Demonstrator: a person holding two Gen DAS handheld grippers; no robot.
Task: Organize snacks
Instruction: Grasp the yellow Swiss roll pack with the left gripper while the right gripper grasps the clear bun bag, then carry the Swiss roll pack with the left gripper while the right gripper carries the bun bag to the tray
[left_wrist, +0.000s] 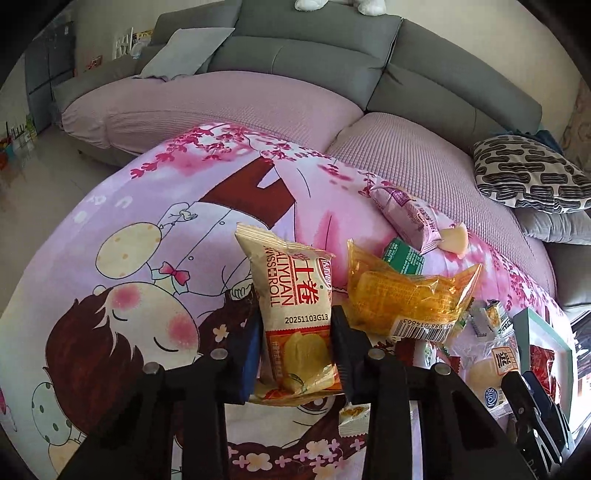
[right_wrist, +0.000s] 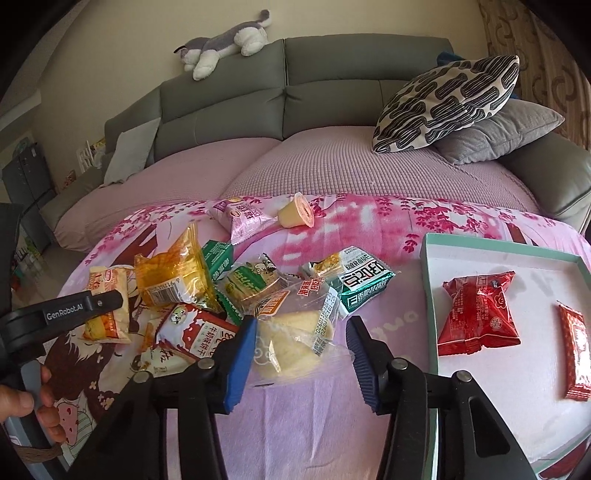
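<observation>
- The left claw is clamped on a cream Swiss roll packet, which is held upright and raised a little above the flowered pink cloth of the counter.
- The right claw is set around a clear packet with a pale cake. The left pad touches the wrapper, but it cannot be told if the right pad presses on it.
- A pile of snacks is seen in the middle of the counter, with a yellow packet and a green packet in it.
- Near the far edge a pink packet and a jelly cup are lying.
- At the right edge a shallow box is placed, with two red packets inside.
</observation>
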